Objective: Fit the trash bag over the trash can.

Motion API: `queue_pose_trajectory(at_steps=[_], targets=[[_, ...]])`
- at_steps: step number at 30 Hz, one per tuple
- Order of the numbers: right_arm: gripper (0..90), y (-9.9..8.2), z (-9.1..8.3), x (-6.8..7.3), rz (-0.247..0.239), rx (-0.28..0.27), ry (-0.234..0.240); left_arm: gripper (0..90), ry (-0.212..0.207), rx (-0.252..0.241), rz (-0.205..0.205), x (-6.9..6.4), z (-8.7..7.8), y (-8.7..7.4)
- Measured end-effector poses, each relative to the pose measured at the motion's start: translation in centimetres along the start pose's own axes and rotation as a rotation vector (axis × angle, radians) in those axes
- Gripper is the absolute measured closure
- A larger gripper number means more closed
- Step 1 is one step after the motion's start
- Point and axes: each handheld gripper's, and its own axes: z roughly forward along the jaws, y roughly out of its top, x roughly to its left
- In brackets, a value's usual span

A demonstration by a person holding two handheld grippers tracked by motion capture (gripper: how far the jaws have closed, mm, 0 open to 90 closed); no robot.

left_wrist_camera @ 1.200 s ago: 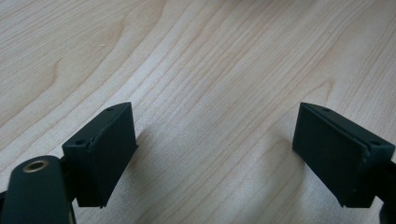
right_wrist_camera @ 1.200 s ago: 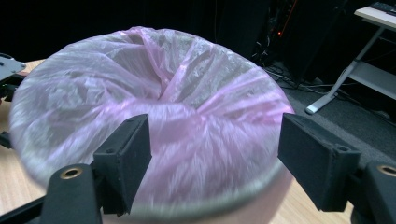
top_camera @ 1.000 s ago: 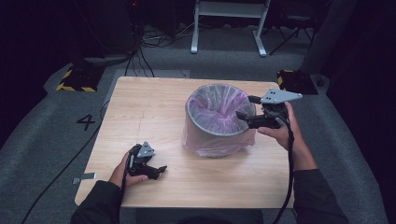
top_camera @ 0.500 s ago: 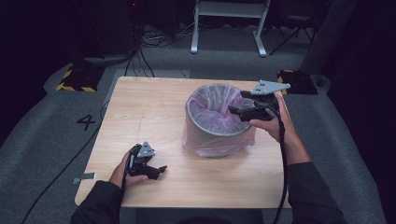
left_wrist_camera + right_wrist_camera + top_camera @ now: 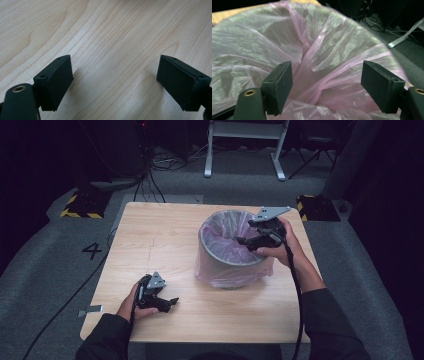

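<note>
Pink bag (image 5: pixel 317 50) fronts wide-open, empty right gripper (image 5: pixel 327 87).

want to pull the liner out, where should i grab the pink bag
Probably the loose folds of the pink bag inside the bin's right rim, coming from above: the film bunches into ridges there, and the open right hand-held gripper hangs over them.

Person: dark long sleeves (image 5: pixel 325 320) are worn on both arms. Left gripper (image 5: pixel 117 82): 2 black block-shaped jaws, each marked by 2 small screw holes along the top edge; a brass-ringed hole is seen on the black arm behind 1 jaw. Right gripper (image 5: pixel 327 85): same black jaws, brass-ringed holes, grey 3-cornered plate (image 5: pixel 270 213), black trailing cable (image 5: pixel 298 295).
</note>
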Motion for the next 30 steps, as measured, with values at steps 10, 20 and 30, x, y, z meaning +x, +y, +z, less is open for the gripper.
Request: queue_pose_trajectory(at_steps=[10, 20, 30], targets=[[25.2, 0.3, 1.1, 0.1, -0.057, 0.137, 0.03, 13.4, 0.0, 0.0, 0.0, 0.0, 0.0, 0.0], [27.9, 0.2, 2.3, 0.0, -0.074, 0.305, 0.067, 13.3, 0.0, 0.0, 0.0, 0.0, 0.0, 0.0], [27.1, 0.4, 3.0, 0.3, -0.108, 0.443, 0.082, 13.4, 0.0, 0.0, 0.0, 0.0, 0.0, 0.0]])
